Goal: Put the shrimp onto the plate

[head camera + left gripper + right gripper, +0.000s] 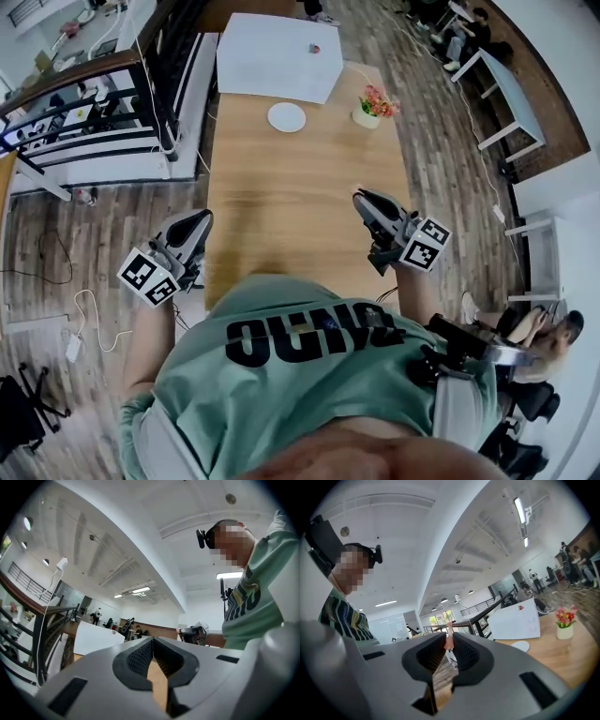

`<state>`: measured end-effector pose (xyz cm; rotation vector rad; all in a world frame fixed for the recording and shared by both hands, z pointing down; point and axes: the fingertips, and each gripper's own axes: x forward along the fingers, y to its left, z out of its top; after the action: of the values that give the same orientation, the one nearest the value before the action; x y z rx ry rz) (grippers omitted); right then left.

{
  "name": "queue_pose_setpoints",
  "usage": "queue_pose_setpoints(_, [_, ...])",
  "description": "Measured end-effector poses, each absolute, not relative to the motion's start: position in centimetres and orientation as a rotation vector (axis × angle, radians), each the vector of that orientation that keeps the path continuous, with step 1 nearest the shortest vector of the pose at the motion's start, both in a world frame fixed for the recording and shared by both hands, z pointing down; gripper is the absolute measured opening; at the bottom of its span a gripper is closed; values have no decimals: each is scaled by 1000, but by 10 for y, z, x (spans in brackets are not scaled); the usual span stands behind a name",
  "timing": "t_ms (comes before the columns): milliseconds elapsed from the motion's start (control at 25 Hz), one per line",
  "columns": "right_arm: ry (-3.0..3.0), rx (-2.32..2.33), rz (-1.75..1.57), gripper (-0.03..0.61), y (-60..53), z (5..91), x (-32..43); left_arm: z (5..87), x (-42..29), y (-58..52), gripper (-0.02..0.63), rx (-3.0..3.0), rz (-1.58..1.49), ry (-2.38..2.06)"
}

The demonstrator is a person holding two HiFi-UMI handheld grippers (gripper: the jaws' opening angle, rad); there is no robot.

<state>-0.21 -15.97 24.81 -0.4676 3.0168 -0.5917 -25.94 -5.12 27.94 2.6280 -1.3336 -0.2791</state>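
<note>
**While the plate lies far up the table, our right gripper has the shrimp**

As we stand at the near end of the wooden table (281, 206), well short of the plate (286, 117), we hold both grippers low and close to us. Our left gripper (202, 219) is to the near left of the plate, by the table's left edge. Its jaws are pressed together with nothing between them. Our right gripper (360, 197) is to the near right of the plate. Its jaws are clamped on the shrimp (448, 641), a small pink piece pinched upright between the ribbed pads at the tips. Both grippers are well apart from the plate, with bare wood between them and it. The plate is white and round and lies flat on the far part of the table. Near the plate, to its right, stands a white pot of pink flowers (373, 105). Beyond the plate, a white block (277, 56) meets the table's far end. A small red thing (314, 48) rests on top of it, and we cannot tell what it is.
</note>
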Motion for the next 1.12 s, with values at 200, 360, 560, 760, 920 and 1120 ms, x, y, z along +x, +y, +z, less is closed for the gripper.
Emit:
queue_pose_setpoints(200, [3067,-254,-598,51,-242,275,32,283,-210,-99,11,2472,-237,-1461])
queue_pose_setpoints(360, [2996,-196,-623,51,-257,297,1,289,-217,-104,11,2465,-47,-1461])
queue_pose_setpoints(560, [3000,-269,-678,51,-244,332,-37,314,-254,-119,11,2496,-97,-1434])
queue_pose_setpoints(760, [3031,-332,-703,51,-242,357,-43,320,-279,-150,11,2566,-13,-1457])
queue_pose_setpoints(920, [3128,-401,-646,51,-276,356,-31,312,-284,-185,11,2568,-73,-1472])
queue_pose_setpoints(1120, [3166,-457,-540,51,-334,342,-29,324,-285,-235,11,2567,-53,-1450])
